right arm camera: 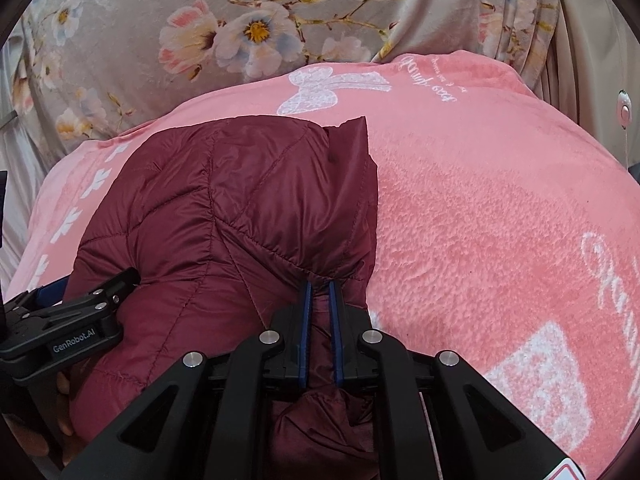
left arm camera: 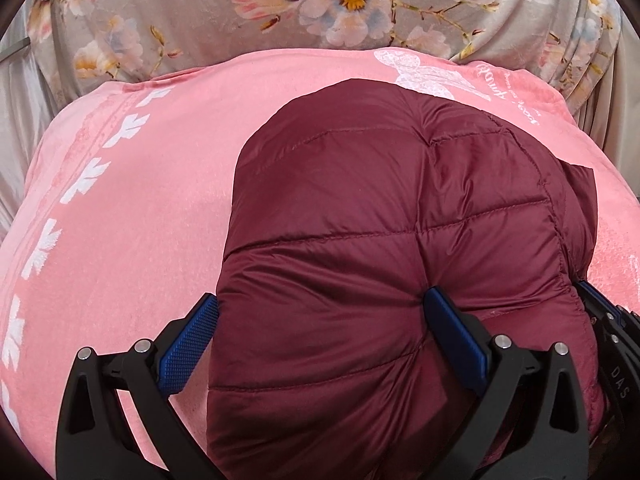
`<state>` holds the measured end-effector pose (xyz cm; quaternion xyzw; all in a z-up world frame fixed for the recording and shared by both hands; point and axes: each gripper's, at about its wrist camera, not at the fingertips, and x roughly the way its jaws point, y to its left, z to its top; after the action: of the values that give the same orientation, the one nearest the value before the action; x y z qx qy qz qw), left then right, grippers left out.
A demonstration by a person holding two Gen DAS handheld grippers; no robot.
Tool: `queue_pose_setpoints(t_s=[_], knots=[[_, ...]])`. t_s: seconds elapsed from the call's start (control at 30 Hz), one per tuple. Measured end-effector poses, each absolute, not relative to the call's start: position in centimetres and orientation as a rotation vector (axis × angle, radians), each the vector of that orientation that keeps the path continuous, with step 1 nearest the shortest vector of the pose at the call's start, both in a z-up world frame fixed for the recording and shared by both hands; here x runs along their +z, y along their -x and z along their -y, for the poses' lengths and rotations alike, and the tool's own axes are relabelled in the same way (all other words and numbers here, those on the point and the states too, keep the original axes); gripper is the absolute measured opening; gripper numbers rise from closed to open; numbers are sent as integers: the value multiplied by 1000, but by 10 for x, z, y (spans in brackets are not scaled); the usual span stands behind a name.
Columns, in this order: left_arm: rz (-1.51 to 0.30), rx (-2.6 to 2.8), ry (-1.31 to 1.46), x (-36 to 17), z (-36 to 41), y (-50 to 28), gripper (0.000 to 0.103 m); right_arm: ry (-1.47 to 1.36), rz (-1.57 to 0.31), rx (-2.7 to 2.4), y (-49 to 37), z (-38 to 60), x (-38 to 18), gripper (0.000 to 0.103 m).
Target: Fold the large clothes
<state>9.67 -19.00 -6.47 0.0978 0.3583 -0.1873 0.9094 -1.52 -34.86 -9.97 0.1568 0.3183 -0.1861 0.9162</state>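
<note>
2 grippers engage 1 maroon quilted jacket [left arm camera: 380,220], which lies folded on the pink blanket [left arm camera: 140,200]. The left gripper [left arm camera: 320,312] is spread wide across the jacket's near edge; the right gripper [right arm camera: 319,292] pinches a fold at that edge, jaws nearly together.

A home, most likely a bedroom. The work surface is soft and covered by a pink fleece blanket [right arm camera: 480,208] printed with white butterflies, leaves and script. Along its far edge hangs a grey floral fabric [left arm camera: 280,4] with pink and blue blossoms, draped in folds like bedding. A maroon quilted down jacket [left arm camera: 380,220] lies on the blanket.
</note>
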Motion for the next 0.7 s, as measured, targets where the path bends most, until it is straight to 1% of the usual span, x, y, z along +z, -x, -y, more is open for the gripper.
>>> queue_pose_setpoints(t_s=[0.27,0.37,0.43,0.47,0.5,0.57,0.7], knots=[[-694,-359,-222,-67,195,-92,98,-344,-653,-371,16,351,-100,9],[-701,-368,-215,-66,194,-94,98,-390,-633,-346,21,357,-101,9],[-741,-401,-199,-62,188,-97,98,-440,-605,-340,29,363,-99,11],[-769,-415,-188,-59,184,-98,98,-459,-598,-341,33,364,-97,19],[-806,-433,-165,-55,178,-100,98,-482,-592,-348,39,366,-94,40],[-855,-462,-72,-47,156,-101,98,-512,-571,-347,51,369,-87,62],[-908,-446,44,-44,125,-110,98,-618,-597,-301,47,384,-86,62]])
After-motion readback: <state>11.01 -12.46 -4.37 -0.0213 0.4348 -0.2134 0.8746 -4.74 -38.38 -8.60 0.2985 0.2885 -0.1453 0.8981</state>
